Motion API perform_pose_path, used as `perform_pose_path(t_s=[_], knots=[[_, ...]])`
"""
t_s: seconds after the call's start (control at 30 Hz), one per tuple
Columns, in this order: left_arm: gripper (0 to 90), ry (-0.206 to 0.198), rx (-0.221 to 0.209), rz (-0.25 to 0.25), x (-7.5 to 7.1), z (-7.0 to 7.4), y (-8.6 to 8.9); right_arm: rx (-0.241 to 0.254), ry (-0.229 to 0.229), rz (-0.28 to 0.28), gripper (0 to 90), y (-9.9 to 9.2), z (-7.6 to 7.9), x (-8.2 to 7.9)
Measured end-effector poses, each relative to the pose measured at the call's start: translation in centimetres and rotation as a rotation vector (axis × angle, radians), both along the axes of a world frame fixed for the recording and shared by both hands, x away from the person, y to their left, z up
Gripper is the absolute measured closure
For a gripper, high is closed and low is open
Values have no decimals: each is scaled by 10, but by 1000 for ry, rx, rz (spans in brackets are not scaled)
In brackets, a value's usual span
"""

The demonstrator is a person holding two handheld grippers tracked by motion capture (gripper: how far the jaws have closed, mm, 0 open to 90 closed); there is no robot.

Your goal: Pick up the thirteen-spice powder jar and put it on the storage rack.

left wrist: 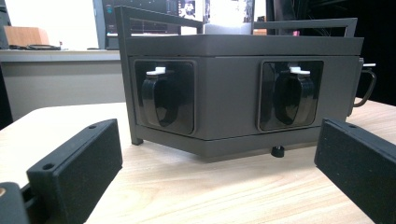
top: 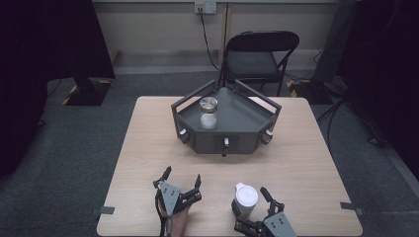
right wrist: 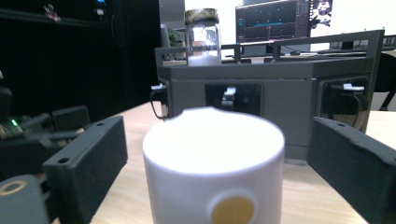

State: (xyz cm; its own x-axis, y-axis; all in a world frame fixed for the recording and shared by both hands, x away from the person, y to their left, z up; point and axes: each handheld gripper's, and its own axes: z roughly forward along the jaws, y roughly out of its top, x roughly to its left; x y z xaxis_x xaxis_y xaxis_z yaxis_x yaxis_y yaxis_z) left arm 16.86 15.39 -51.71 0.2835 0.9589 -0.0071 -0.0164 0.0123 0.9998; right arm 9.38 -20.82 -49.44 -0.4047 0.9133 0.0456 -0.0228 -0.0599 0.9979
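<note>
A white cup (top: 245, 197) (right wrist: 213, 168) with a small pouring lip stands upright near the table's front edge. My right gripper (top: 249, 200) (right wrist: 218, 158) is open around it, one black pad (right wrist: 88, 158) on each side, with a narrow gap left between each pad and the cup wall. To its left my left gripper (top: 183, 174) (left wrist: 219, 149) is open with nothing between its jaws and points at the dark grey angular tray (top: 225, 140) (left wrist: 233, 93) (right wrist: 280, 93). A glass jar (top: 208, 112) (right wrist: 202, 37) with a metal lid and white contents stands in that tray.
The tray sits at the middle back of the light wooden table (top: 148, 148) and has handles recessed in its front faces (left wrist: 163, 95). A black folding chair (top: 259, 54) stands behind the table. Bare wood lies between the grippers and the tray.
</note>
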Motion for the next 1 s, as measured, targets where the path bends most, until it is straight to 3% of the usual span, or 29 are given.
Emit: perform_pose_path(t_s=[0.4, 0.6, 1.0], knots=[[2, 0, 0, 0, 0, 0, 0, -3, 70, 55, 182, -14, -4, 9], [2, 0, 0, 0, 0, 0, 0, -23, 60, 67, 285, -14, -4, 8], [2, 1, 1, 3, 0, 0, -1, -51, 69, 67, 294, -14, 2, 9]])
